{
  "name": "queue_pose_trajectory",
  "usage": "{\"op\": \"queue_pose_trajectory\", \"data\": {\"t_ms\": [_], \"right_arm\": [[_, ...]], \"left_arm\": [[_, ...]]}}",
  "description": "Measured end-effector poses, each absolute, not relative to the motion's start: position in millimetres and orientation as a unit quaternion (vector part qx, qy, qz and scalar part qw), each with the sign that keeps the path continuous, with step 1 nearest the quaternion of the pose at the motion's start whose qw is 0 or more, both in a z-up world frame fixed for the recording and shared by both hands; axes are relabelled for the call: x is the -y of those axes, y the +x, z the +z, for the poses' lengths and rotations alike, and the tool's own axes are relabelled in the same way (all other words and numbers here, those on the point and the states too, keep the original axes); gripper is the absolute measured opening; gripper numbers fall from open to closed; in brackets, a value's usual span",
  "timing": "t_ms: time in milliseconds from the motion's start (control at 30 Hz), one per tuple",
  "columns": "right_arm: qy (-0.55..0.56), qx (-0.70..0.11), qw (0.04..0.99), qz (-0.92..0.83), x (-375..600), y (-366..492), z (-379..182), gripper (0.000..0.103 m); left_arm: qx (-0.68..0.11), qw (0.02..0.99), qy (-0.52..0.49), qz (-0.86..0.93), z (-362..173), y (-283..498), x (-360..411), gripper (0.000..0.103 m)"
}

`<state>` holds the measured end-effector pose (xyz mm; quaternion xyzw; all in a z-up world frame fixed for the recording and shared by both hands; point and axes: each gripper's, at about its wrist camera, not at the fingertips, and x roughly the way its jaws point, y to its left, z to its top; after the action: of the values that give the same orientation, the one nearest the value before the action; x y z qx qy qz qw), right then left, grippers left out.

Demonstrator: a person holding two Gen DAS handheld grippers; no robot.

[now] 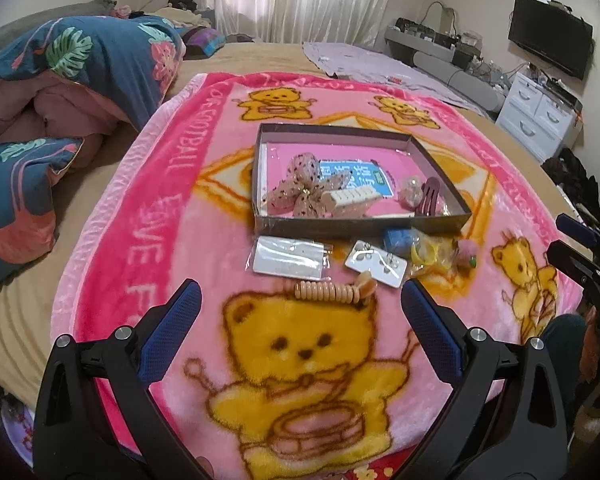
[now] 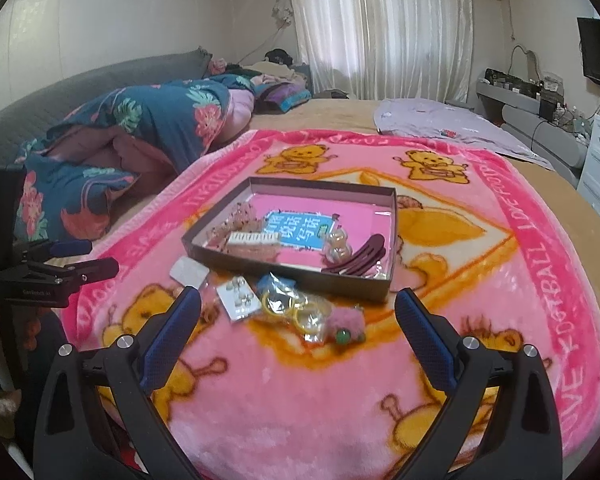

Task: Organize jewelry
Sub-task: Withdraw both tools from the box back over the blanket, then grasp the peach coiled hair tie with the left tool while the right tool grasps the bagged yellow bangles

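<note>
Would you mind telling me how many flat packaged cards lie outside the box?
2: a clear-bagged card at left, an earring card right of it, both before the box; clutter may hide more.

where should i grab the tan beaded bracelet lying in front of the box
Grip the tan beaded bracelet across its narrow width near the middle, coming straight down with the left gripper. It lies flat as a long row on the pink fleece blanket, with open jaws nearest it.

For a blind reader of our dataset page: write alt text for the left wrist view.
The open left gripper hovers over a pink teddy-bear blanket, holding nothing. Just ahead lie a beaded bracelet, two packets of earrings and yellow hair ties. Behind them, a shallow box holds a speckled bow, a comb clip and a maroon clip.
</note>
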<state>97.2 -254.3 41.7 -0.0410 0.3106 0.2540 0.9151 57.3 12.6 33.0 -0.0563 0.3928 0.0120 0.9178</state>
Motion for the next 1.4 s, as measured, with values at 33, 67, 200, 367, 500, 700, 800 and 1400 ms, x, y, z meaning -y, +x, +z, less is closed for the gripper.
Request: {"op": "queue_pose_trajectory", "data": {"t_ms": [33, 67, 200, 367, 500, 700, 800, 1400], "right_arm": [[-0.042, -0.313, 0.914, 0.255, 254.5, 96.2, 39.9, 0.097], [-0.042, -0.314, 0.913, 0.256, 254.7, 95.8, 38.8, 0.097], [-0.048, -0.321, 0.911, 0.255, 255.0, 94.6, 33.1, 0.097], [-0.067, -0.328, 0.908, 0.251, 253.1, 92.2, 25.0, 0.097], [-0.079, -0.332, 0.906, 0.249, 252.9, 91.2, 18.3, 0.097], [-0.106, -0.340, 0.903, 0.239, 249.9, 95.3, 5.7, 0.097], [-0.124, -0.343, 0.901, 0.236, 246.2, 100.4, -2.4, 0.097], [-0.173, -0.363, 0.887, 0.226, 238.2, 147.2, -25.6, 0.097]], "left_arm": [[-0.396, 0.917, -0.053, 0.011, 30.7, 56.7, -11.3, 0.093], [-0.397, 0.916, -0.052, 0.011, 29.3, 56.5, -11.1, 0.093], [-0.410, 0.911, -0.043, 0.008, 19.3, 56.9, -6.3, 0.093], [-0.424, 0.905, -0.037, 0.006, 7.7, 58.7, -1.9, 0.093], [-0.436, 0.899, -0.035, 0.004, -2.0, 61.6, 0.1, 0.094], [-0.446, 0.895, -0.027, 0.006, -16.5, 66.4, 4.3, 0.094], [-0.450, 0.892, -0.026, 0.003, -25.7, 71.7, 5.2, 0.093], [-0.465, 0.884, -0.033, -0.017, -60.4, 118.4, 17.9, 0.094]]}}
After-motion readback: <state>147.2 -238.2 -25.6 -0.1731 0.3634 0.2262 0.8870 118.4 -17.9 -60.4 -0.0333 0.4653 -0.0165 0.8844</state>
